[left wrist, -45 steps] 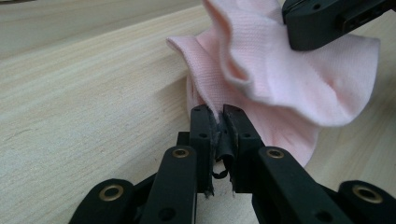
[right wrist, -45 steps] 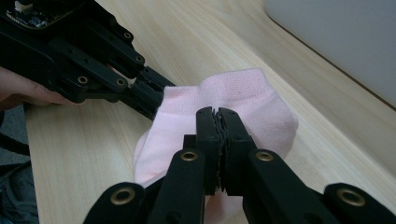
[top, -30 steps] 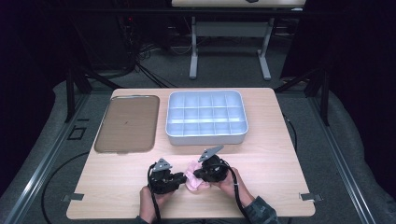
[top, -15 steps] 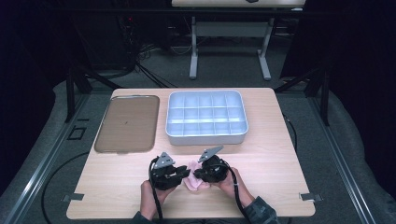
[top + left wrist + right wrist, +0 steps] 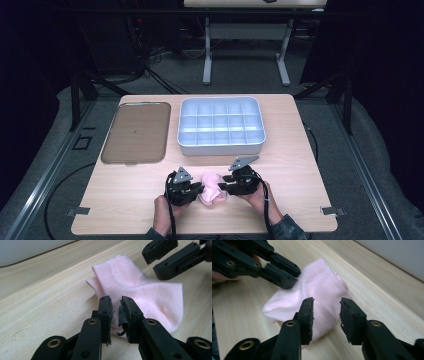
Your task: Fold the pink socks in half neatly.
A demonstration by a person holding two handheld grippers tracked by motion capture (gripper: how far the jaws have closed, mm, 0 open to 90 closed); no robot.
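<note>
A folded pink sock [image 5: 212, 187] lies flat on the wooden table [image 5: 300, 150] near its front edge, between my two grippers. My left gripper [image 5: 200, 188] points at its left side. In the left gripper view the jaws [image 5: 115, 302] stand a narrow gap apart at the sock's [image 5: 140, 287] near edge and have just been closing; I see no fabric pinched. My right gripper [image 5: 223, 185] is at the sock's right side. Its jaws [image 5: 327, 302] have just been opening and stand apart, with the sock [image 5: 319, 287] beyond them and untouched.
A grey bin [image 5: 220, 150] with several compartments stands at the middle back of the table. A flat brown tray [image 5: 135, 131] lies to its left. The other hand's gripper shows at the top of each gripper view [image 5: 172, 257] [image 5: 282, 275].
My right gripper has drawn back a little to the right from the sock, and more of the sock shows between the two grippers. The left gripper has stayed where it was.
</note>
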